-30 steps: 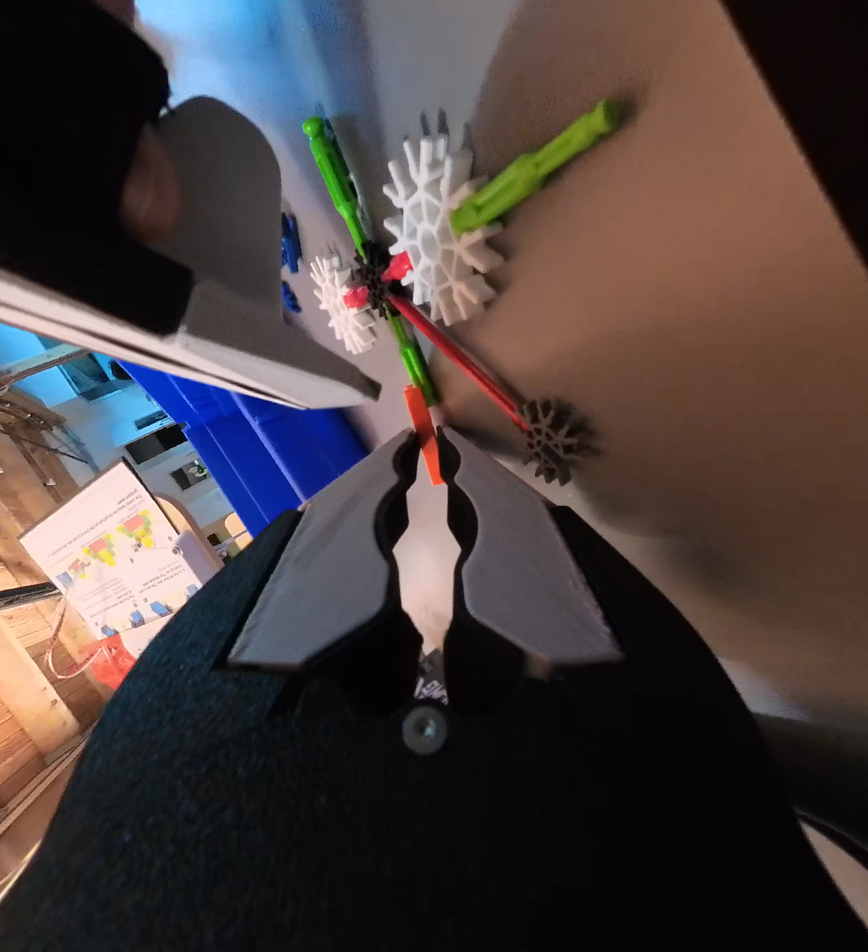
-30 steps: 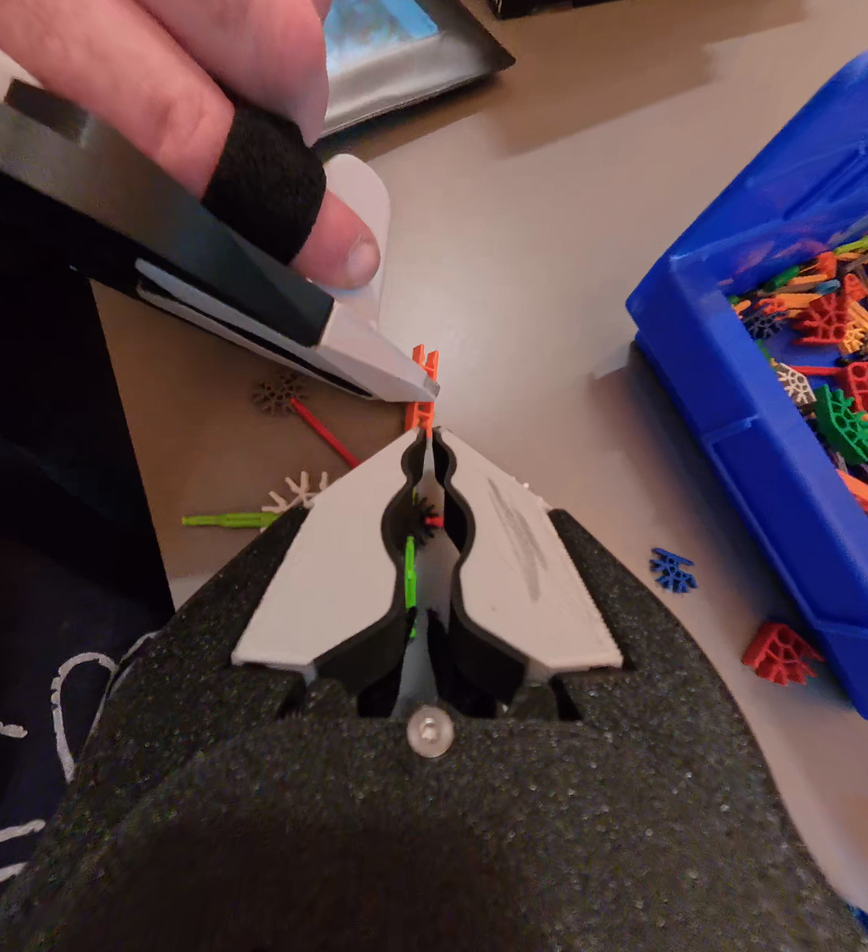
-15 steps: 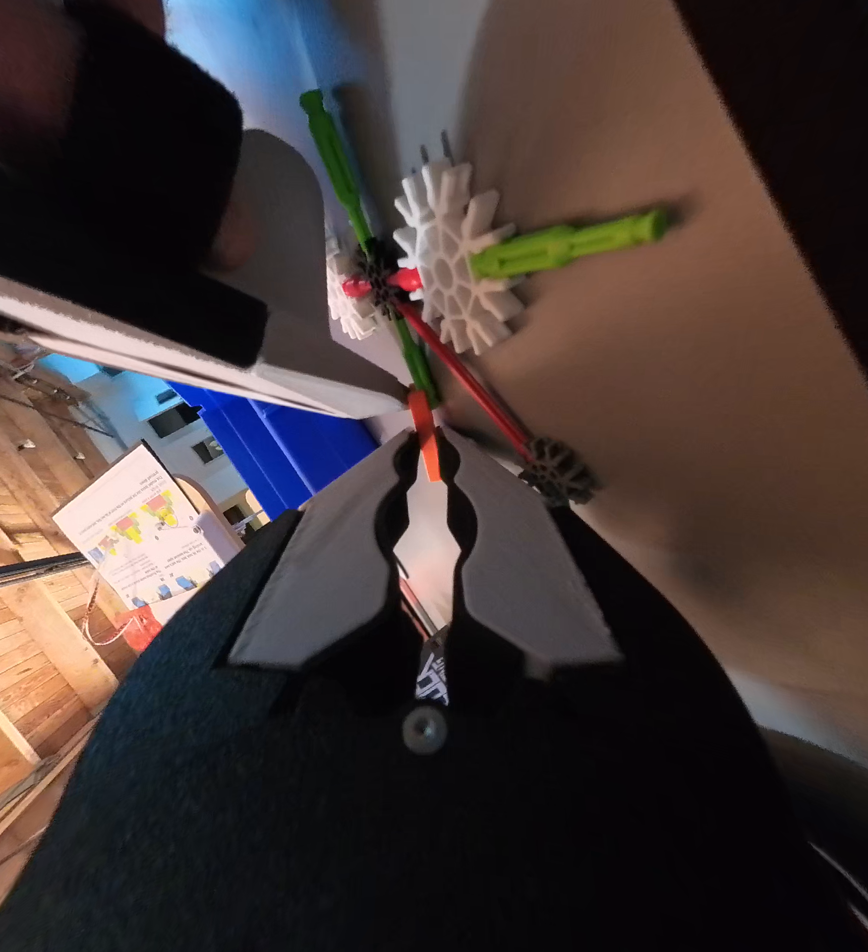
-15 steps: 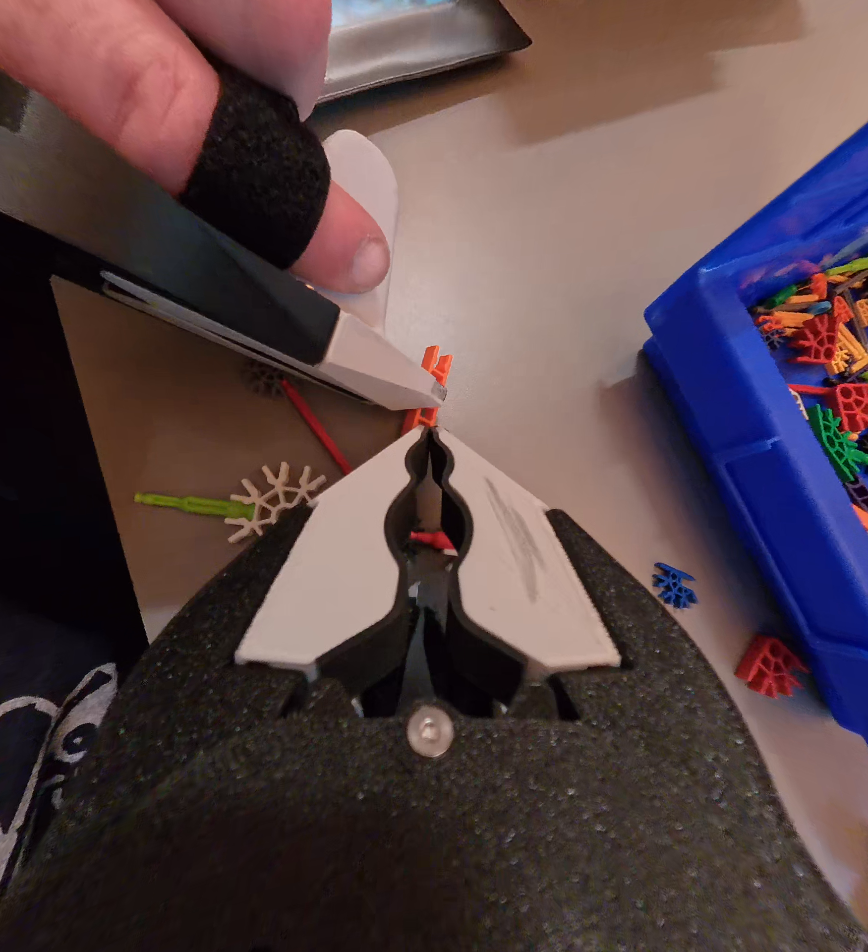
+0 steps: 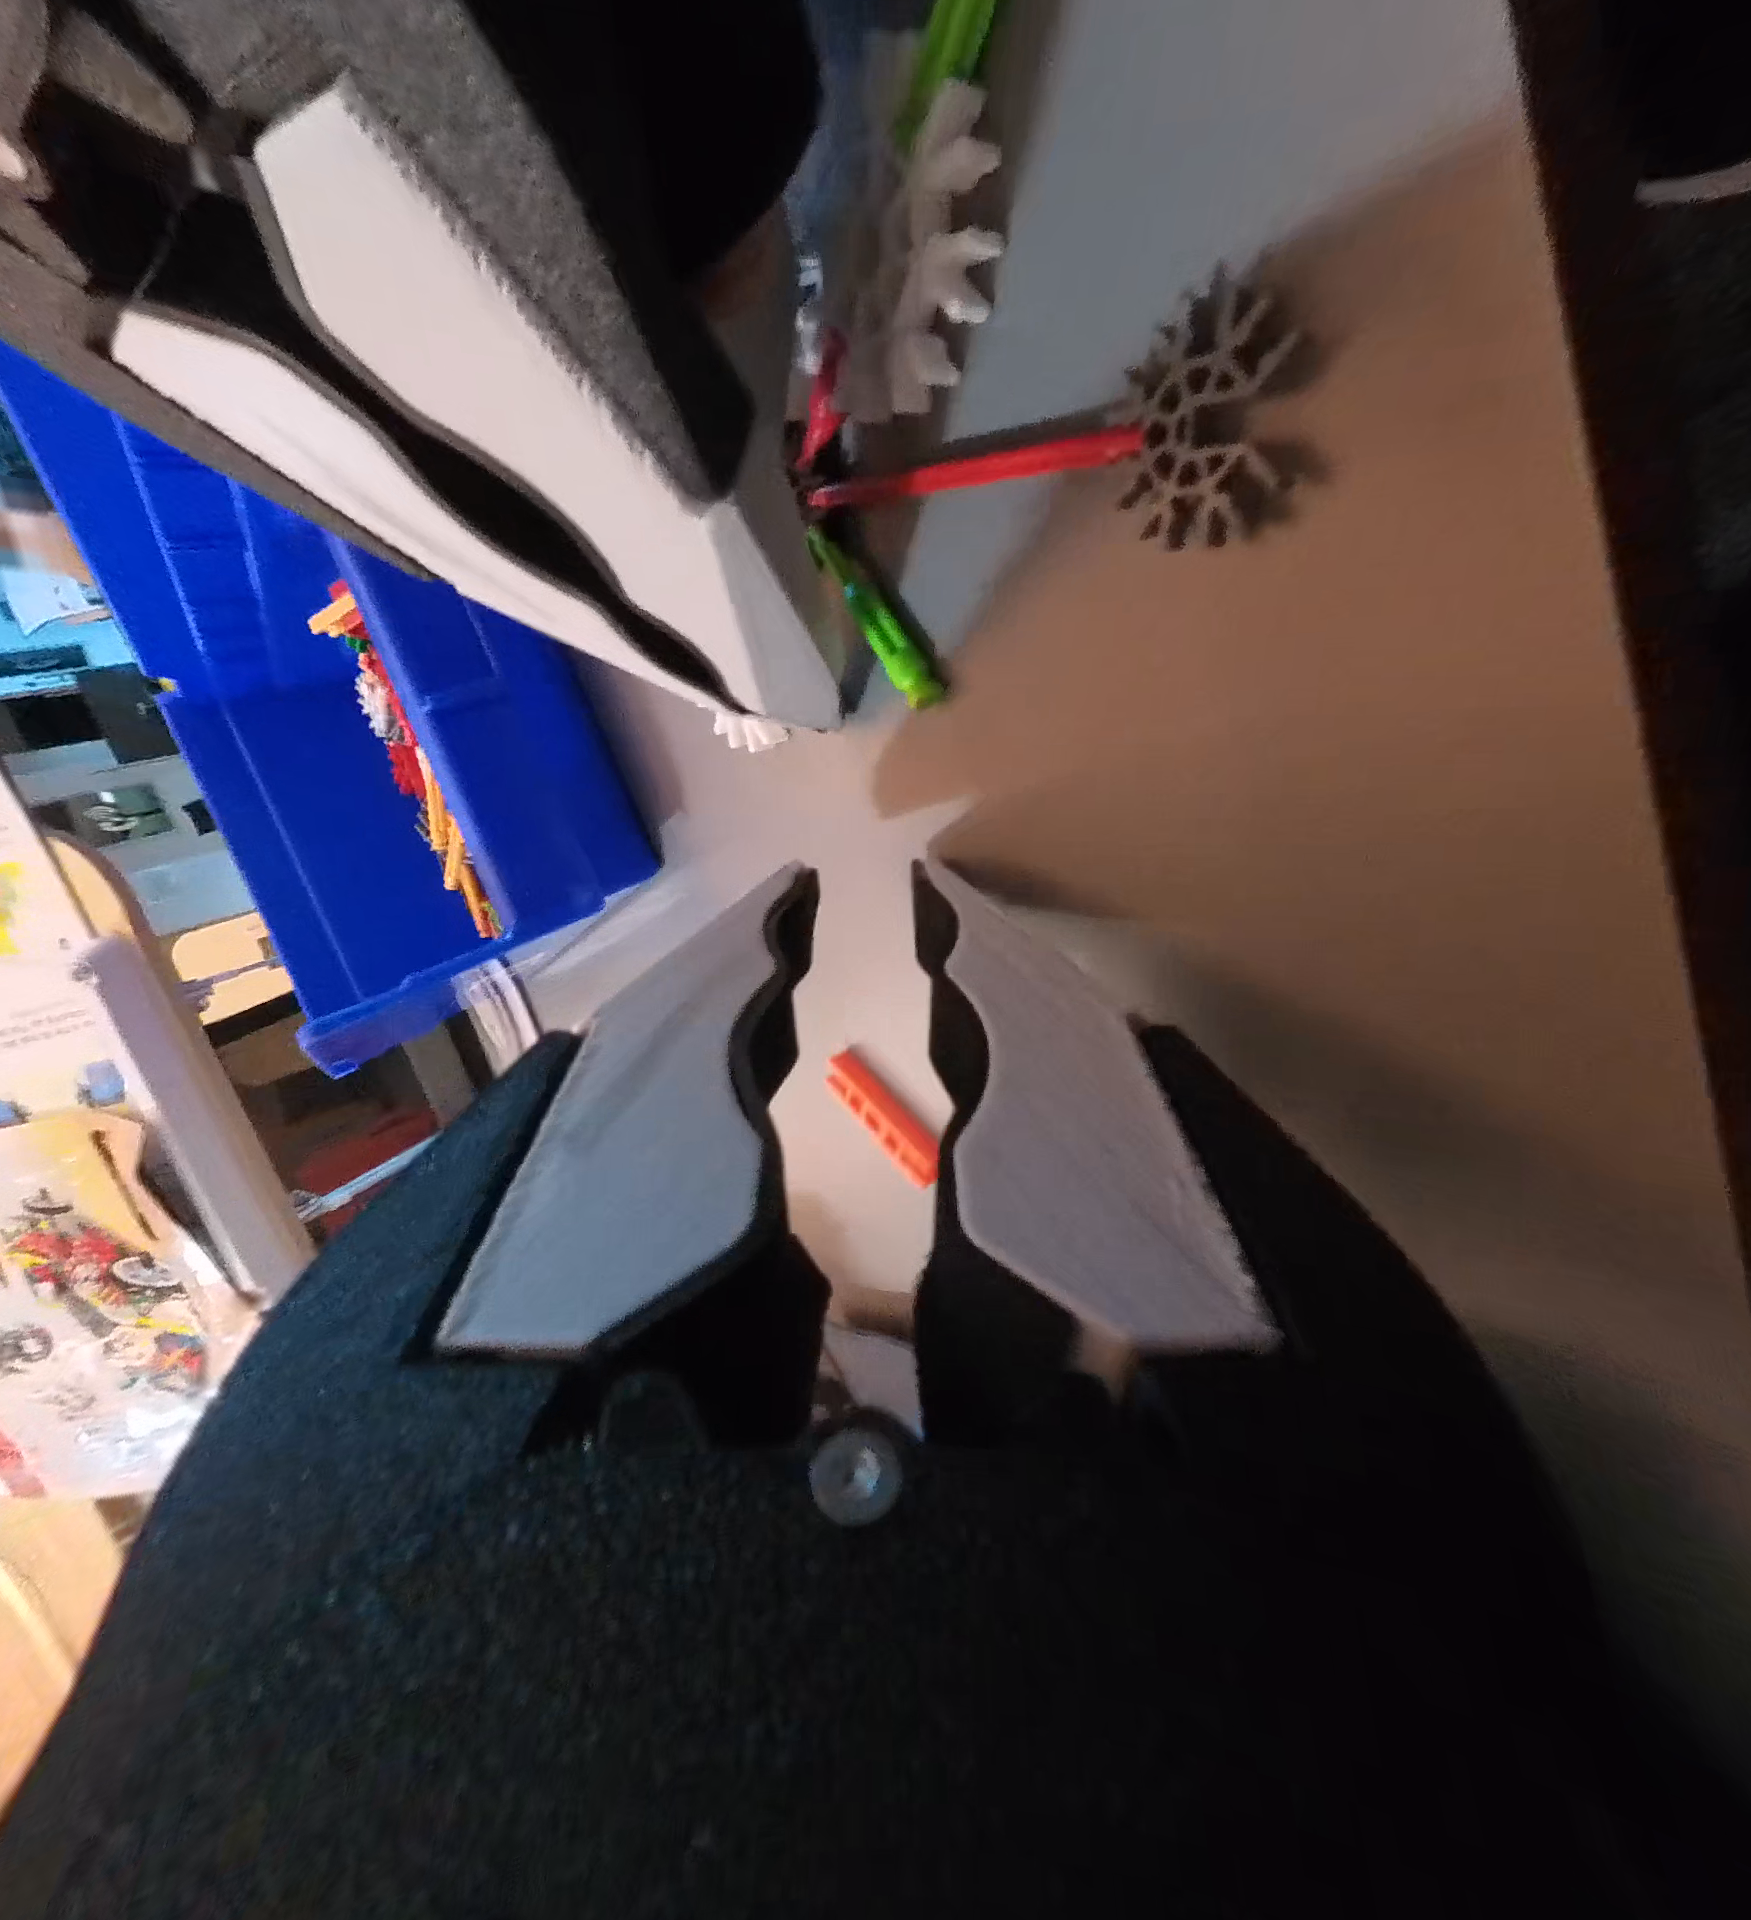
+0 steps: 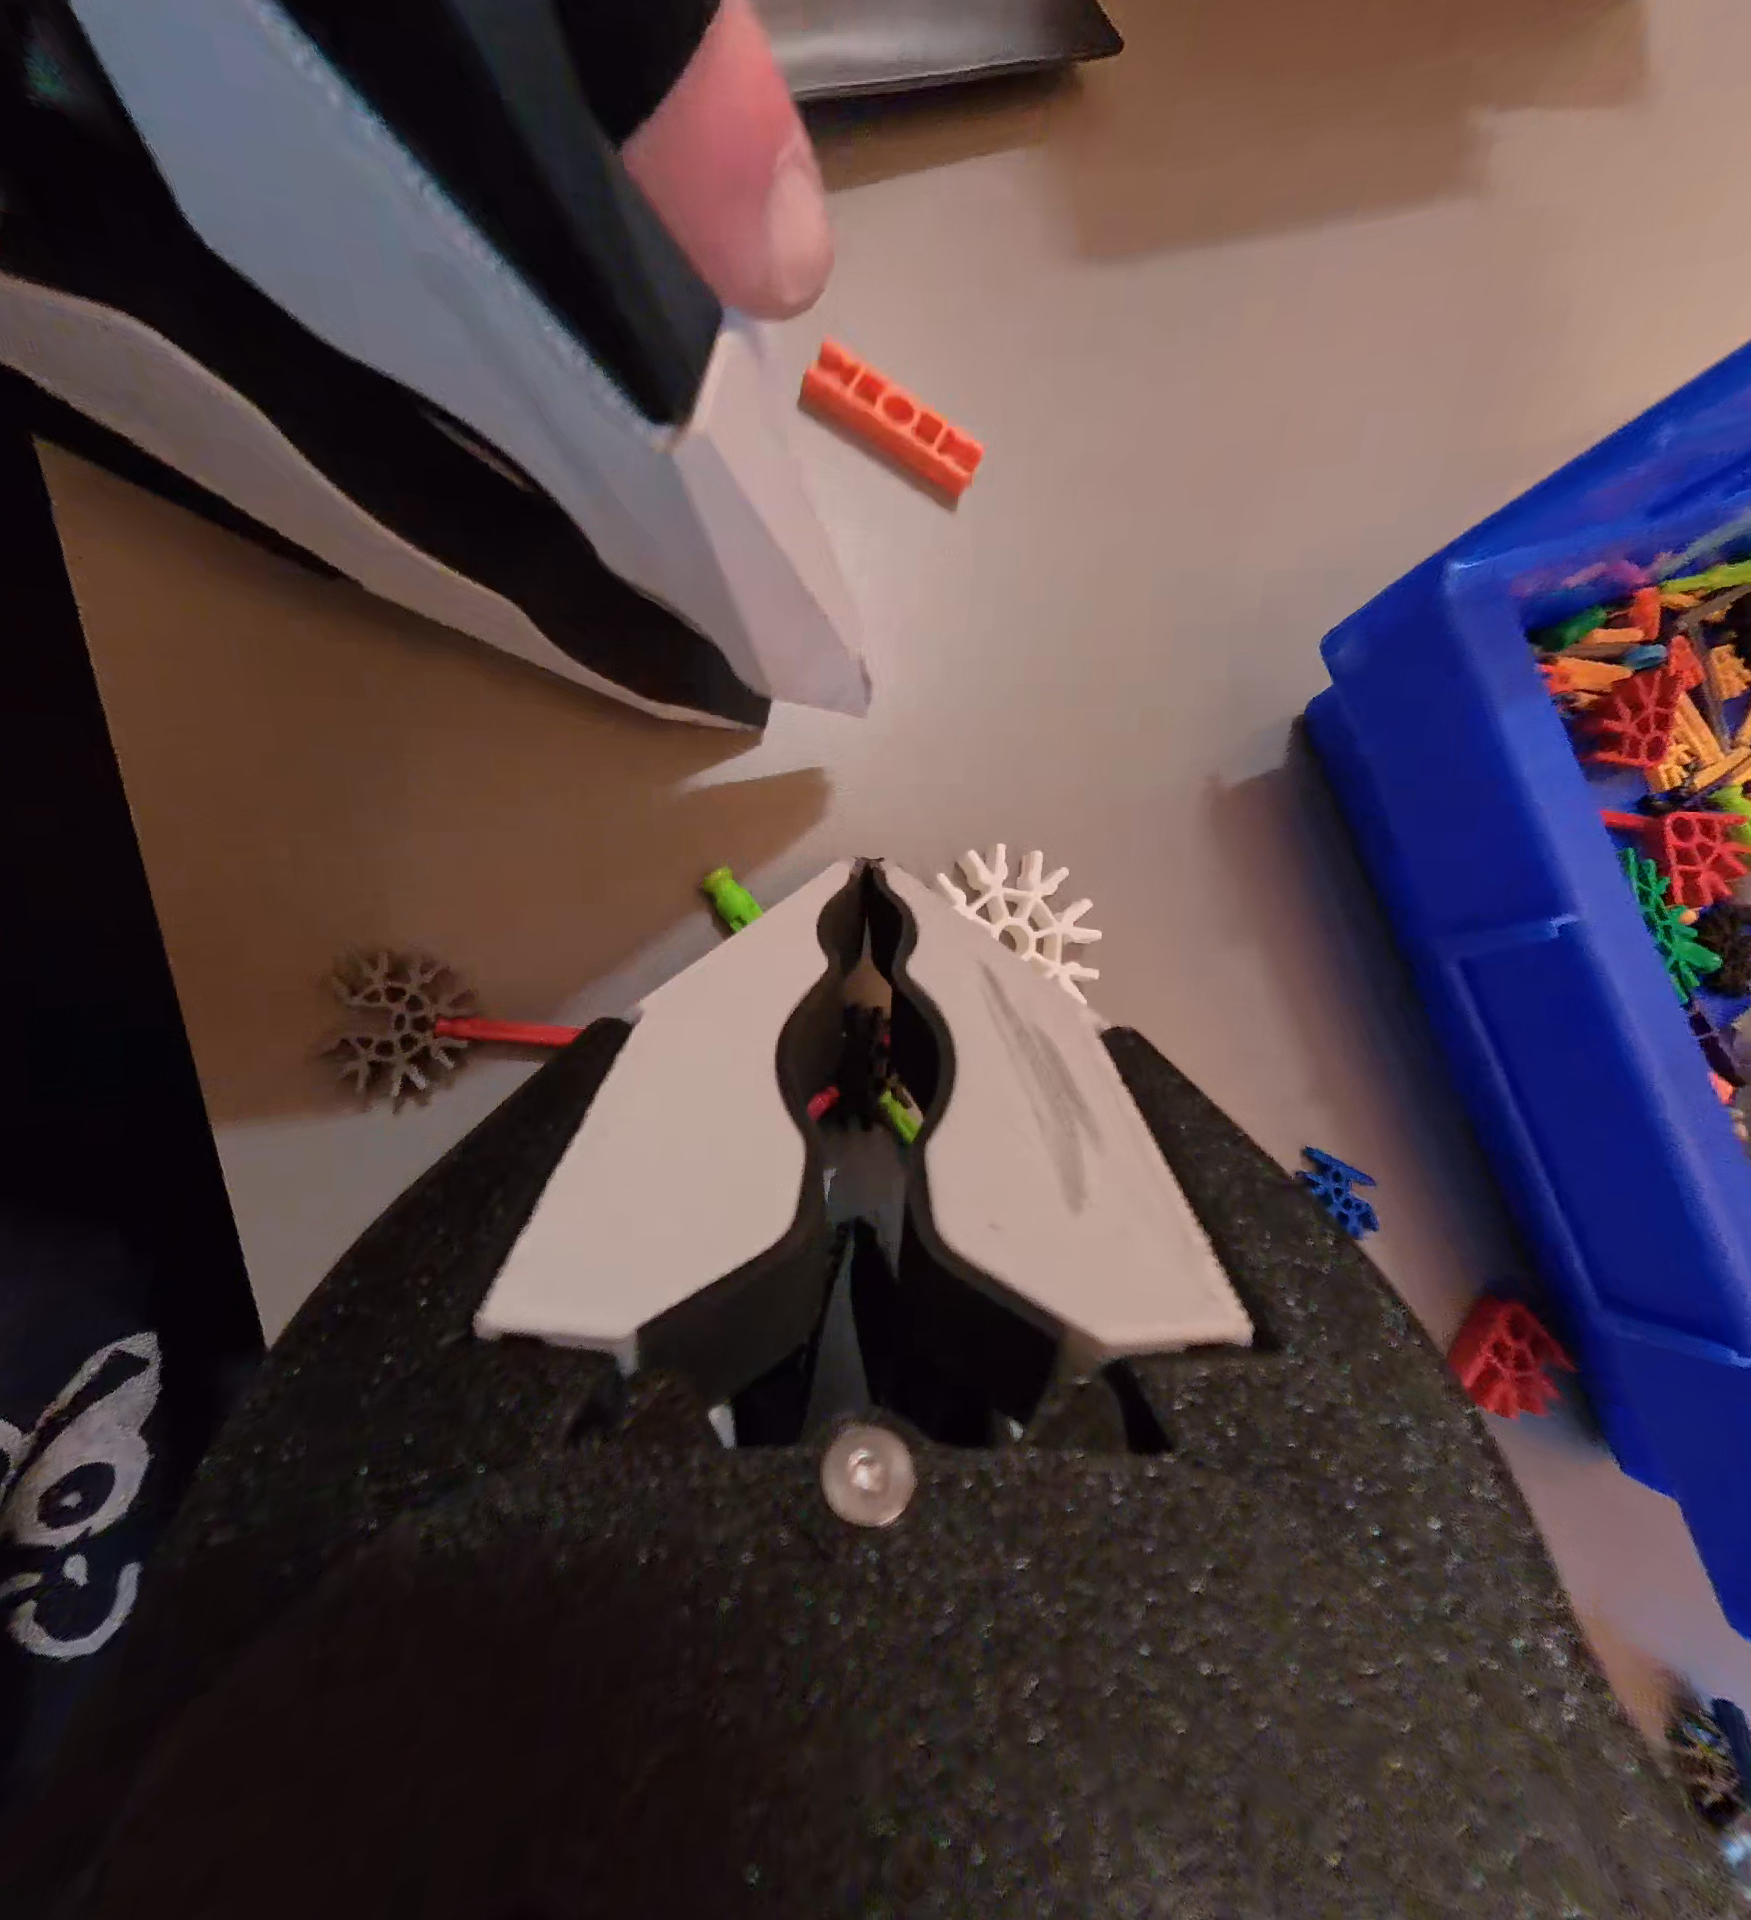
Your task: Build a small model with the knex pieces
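Toy rods and snowflake-shaped plastic wheels form a small assembly (image 6: 866,1070) whose black hub sits pinched between the pressed-together jaws of the right gripper (image 6: 866,868), low over the tan table (image 6: 1110,540), with a blue bin (image 6: 1494,997) of mixed pieces at its right. Left gripper (image 5: 860,883) is tilted, jaws spread and holding nothing. Unlike 1 second ago, when it clamped the ridged orange rod (image 5: 881,1117), that rod lies loose on the table.

dim warm light, hard shadows, motion blur, fisheye edges.
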### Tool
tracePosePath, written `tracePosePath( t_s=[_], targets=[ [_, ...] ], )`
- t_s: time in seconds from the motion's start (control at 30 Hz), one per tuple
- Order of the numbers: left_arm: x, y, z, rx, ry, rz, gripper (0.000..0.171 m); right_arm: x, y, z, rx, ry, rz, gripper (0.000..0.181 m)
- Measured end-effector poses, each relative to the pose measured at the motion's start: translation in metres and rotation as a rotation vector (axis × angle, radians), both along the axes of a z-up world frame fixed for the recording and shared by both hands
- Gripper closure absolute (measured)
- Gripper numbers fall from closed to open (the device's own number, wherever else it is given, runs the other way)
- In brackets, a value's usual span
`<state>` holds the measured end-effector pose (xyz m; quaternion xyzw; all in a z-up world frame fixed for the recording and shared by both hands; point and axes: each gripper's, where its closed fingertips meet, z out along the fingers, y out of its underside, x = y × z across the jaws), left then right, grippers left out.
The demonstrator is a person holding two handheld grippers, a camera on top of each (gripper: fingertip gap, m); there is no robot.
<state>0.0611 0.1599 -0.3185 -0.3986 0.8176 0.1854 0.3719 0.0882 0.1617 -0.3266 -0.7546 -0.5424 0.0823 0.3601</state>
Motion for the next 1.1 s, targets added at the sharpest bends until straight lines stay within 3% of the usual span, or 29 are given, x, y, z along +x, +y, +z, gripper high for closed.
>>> tracePosePath(
  t_s=[0.13, 0.23, 0.27, 0.43, 0.53, 0.6, 0.7, 0.83, 1.1],
  targets=[
    [0.001, -0.006, -0.001, -0.157, -0.057, 0.070, 0.154, 0.000, 0.001, 0.002, -0.048, 0.062, -0.013, 0.181],
    [-0.001, -0.004, 0.013, -0.213, -0.123, 0.122, 0.149, 0.002, 0.004, 0.015, -0.014, 0.113, -0.022, 0.181],
    [-0.007, 0.001, 0.016, -0.236, -0.129, 0.157, 0.142, 0.002, 0.003, 0.020, -0.020, 0.131, -0.021, 0.181],
    [-0.037, 0.035, 0.027, -0.410, -0.215, 0.369, 0.145, 0.010, 0.000, 0.034, -0.025, 0.176, -0.010, 0.180],
    [-0.053, 0.042, 0.009, -0.594, -0.194, 0.500, 0.148, 0.016, -0.007, 0.030, -0.050, 0.159, 0.009, 0.178],
    [-0.060, 0.052, 0.001, -0.629, -0.197, 0.552, 0.151, 0.019, -0.009, 0.030, -0.057, 0.164, 0.008, 0.178],
    [-0.061, 0.049, -0.007, -0.692, -0.186, 0.559, 0.162, 0.021, -0.012, 0.031, -0.061, 0.181, 0.006, 0.179],
    [-0.054, 0.045, -0.007, -0.712, -0.185, 0.537, 0.163, 0.026, -0.013, 0.021, -0.085, 0.167, 0.001, 0.180],
    [-0.005, -0.010, 0.011, -0.811, -0.217, 0.427, 0.163, 0.024, -0.006, 0.006, -0.063, 0.136, -0.023, 0.181]
  ],
)
